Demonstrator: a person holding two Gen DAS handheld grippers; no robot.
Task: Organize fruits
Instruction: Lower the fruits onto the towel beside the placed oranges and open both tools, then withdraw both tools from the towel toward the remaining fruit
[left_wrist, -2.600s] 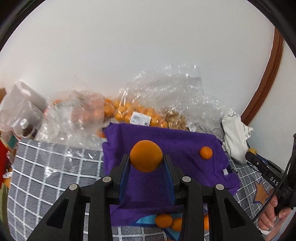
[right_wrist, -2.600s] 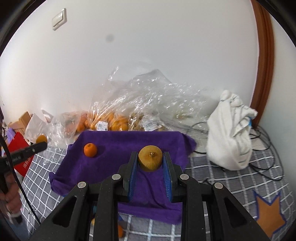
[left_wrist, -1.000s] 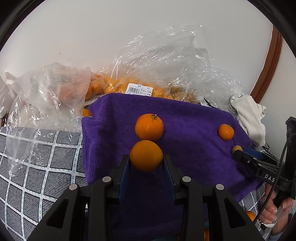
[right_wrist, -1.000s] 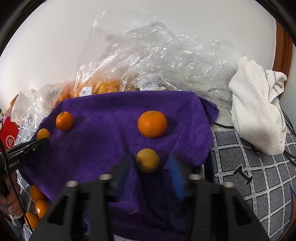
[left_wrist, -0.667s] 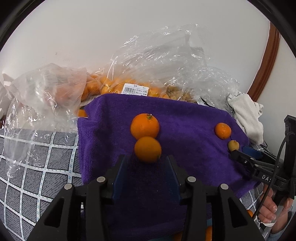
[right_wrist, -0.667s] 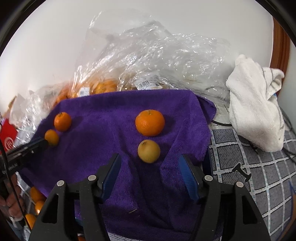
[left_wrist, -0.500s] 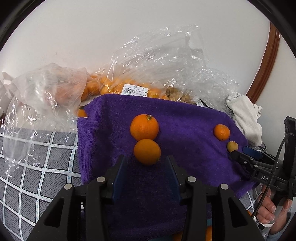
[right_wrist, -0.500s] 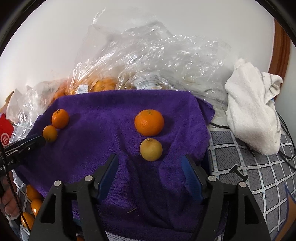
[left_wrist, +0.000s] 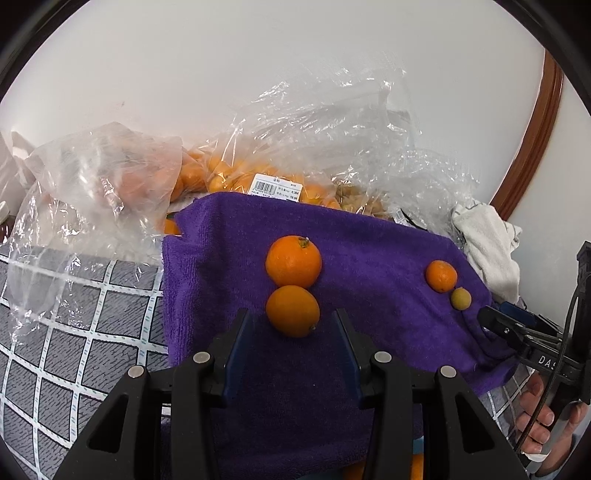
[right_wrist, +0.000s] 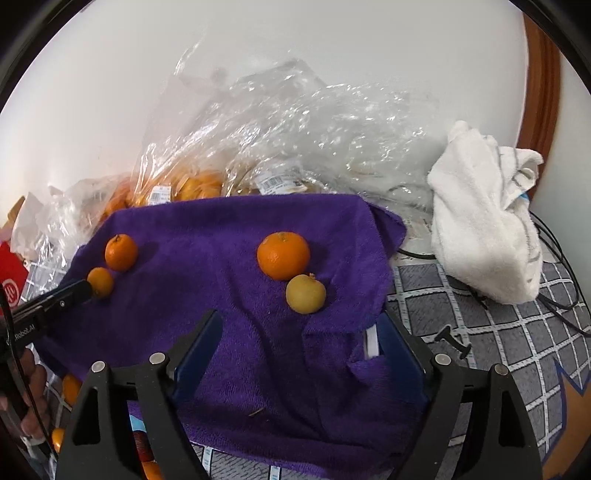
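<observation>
Your left fingers (left_wrist: 291, 332) had let go, slightly apart; orange (left_wrist: 292, 311) sat on the towel (left_wrist: 369, 236). Right fingers (right_wrist: 299, 343) were opening, empty; lemon (right_wrist: 306, 294) dropped beside another orange (right_wrist: 283, 255). Both placements done.

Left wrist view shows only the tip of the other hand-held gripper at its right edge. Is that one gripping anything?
Observer: No. In the right wrist view, the right hand-held gripper has its jaws opening wide with nothing between them. The small round yellow fruit lies free on the purple terry towel, just ahead of the tips.
Operator: What is around the crumpled white cloth? I see only part of it.
Observer: Thin black cables run out from under it across the grey checked cover, between the cloth and the towel's edge.
</observation>
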